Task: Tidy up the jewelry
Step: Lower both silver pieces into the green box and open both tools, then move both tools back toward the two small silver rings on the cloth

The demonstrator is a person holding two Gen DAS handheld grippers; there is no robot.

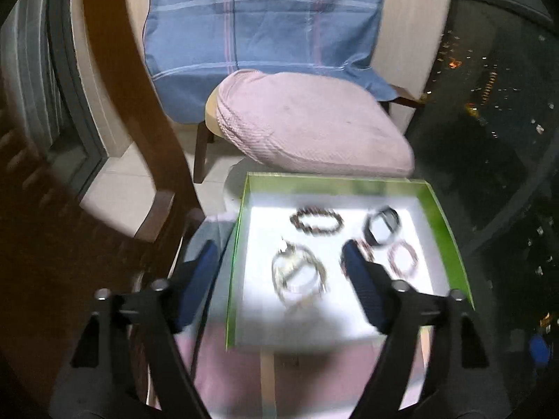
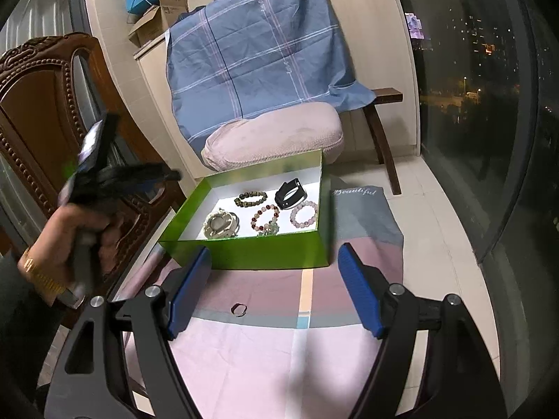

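A green box (image 2: 251,253) with a white floor stands on the striped cloth. In it lie a dark bead bracelet (image 2: 250,198), a black band (image 2: 290,193), a pink bead bracelet (image 2: 304,213), a red-and-white bead bracelet (image 2: 265,217) and a silver chain (image 2: 220,225). A small ring (image 2: 239,310) lies alone on the cloth, in front of the box. My right gripper (image 2: 275,249) stands open above the ring, nothing between its fingers. My left gripper (image 1: 279,248) is open and empty over the box's left part (image 1: 443,223), above the blurred silver chain (image 1: 298,274).
A hand (image 2: 80,230) holds the left gripper at the box's left. A carved wooden chair (image 2: 38,111) stands close on the left. Behind the box are a pink cushion (image 2: 276,132) and a blue checked cloth (image 2: 258,56). A dark window (image 2: 471,87) fills the right.
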